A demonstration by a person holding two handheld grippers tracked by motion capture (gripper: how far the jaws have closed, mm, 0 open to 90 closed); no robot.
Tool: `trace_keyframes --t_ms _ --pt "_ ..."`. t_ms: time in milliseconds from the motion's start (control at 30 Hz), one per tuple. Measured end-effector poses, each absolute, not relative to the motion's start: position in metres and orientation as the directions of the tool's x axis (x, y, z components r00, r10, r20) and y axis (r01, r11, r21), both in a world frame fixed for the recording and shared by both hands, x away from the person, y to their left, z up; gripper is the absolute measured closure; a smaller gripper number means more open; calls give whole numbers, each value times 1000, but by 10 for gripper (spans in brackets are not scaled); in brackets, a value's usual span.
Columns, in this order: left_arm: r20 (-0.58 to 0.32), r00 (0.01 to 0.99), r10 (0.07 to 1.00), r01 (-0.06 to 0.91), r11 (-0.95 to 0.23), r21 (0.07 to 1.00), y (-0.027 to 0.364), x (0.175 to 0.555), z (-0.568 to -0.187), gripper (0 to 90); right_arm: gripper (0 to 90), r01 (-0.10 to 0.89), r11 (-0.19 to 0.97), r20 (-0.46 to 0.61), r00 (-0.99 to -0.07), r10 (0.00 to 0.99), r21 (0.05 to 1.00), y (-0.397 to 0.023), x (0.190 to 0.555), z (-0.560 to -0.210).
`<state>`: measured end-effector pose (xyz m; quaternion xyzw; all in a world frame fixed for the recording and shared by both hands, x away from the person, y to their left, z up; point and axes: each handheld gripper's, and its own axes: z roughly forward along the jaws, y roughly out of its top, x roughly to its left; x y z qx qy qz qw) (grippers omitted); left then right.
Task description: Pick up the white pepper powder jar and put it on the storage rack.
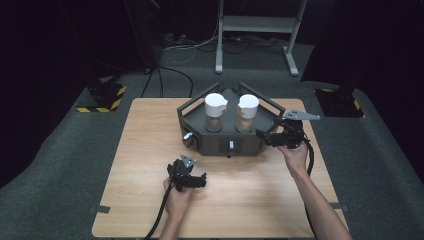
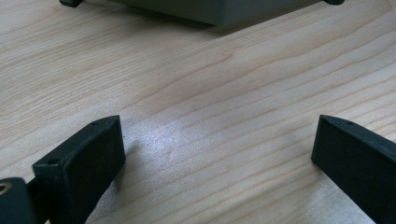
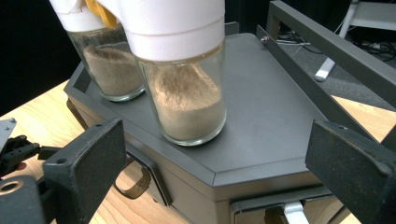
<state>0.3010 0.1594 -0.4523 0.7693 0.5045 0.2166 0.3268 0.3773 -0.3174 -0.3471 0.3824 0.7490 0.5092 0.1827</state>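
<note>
wooden table [image 1: 150,150] under low left tongs [image 1: 192,181]; right tongs [image 1: 265,137] level.

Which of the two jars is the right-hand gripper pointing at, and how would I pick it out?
Find the dark grey six-sided box at the far middle of the wooden table. Two glass jars of tan powder stand on top. It is the right-hand jar, nearest the open right gripper; unlike the left-hand jar, yellow shows at its white cap.
</note>
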Motion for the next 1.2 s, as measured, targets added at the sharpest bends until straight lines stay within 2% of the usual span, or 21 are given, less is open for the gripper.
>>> trace_keyframes --t_ms 1200 --pt "3 397 918 634 -277 722 159 301 -452 25 54 409 184 121 -616 778 894 -330 367 -362"
